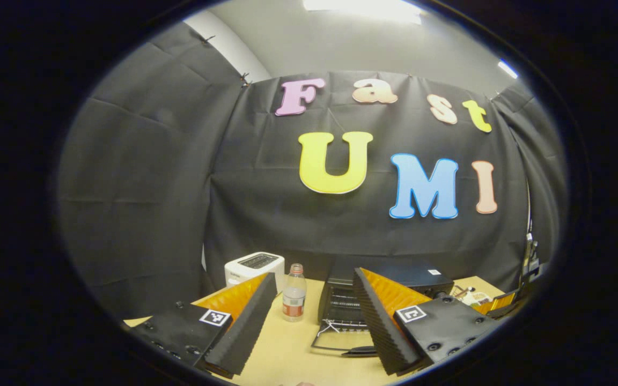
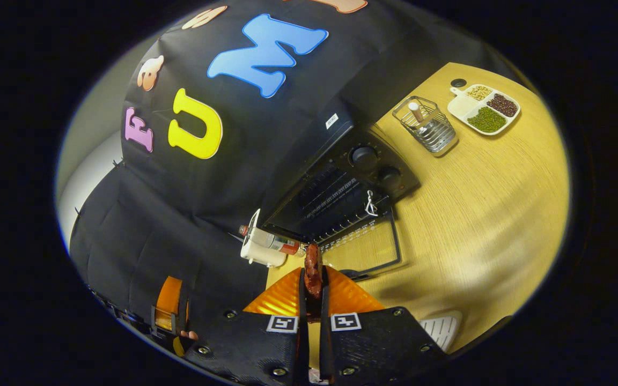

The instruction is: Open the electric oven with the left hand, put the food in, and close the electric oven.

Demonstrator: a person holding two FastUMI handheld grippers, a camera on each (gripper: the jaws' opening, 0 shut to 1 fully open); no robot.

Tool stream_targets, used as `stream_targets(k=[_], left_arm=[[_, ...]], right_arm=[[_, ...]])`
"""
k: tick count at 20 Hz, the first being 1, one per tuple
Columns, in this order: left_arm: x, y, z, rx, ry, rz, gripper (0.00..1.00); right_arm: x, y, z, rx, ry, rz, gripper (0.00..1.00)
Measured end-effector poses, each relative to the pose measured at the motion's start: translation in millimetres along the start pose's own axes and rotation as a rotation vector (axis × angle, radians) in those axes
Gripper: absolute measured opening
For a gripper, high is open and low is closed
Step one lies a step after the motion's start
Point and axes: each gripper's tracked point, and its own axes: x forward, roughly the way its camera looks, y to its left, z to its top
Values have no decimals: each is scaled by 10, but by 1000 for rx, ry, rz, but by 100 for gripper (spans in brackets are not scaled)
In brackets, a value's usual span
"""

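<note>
Black electric oven at twelve to one o'clock from the right gripper, door dropped flat onto the wooden table, rack bare inside, cavity mouth just beyond the fingertips. Clamped narrow between those jaws: a reddish-brown piece of food, sausage-like, long axis pointing straight ahead toward the open cavity, tip poking past the fingers. Left gripper spread wide and empty, oven at one o'clock between its fingers, so the right hand judged nearer for the insertion.
</note>
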Motion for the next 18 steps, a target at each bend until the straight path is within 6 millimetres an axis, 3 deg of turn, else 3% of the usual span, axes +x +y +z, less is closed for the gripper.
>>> stream_targets(k=[2,3,4,8,9,10,12,13,15,18], left_arm=[[67,101,-15,6,4,4,92],[98,156,-23,12,7,7,100],[134,208,-41,14,12,10,96],[276,398,-78,21,26,11,100],[298,443,-78,27,25,13,96],[326,495,-84,32,26,16,92],[390,591,-110,38,31,23,92],[419,646,-125,41,33,28,96],[471,744,-168,42,46,40,92],[522,858,-244,41,75,51,100]], right_arm=[[158,74,42,-8,-9,4,8],[249,110,60,-7,-18,8,8],[342,156,100,-4,-35,19,8],[700,287,222,6,-103,33,8],[781,300,213,8,-104,32,8],[871,299,212,15,-101,32,8],[1053,267,213,30,-101,22,8],[1140,248,227,35,-108,14,8],[1296,189,287,41,-139,-5,8],[1509,154,424,46,-202,-13,8]])
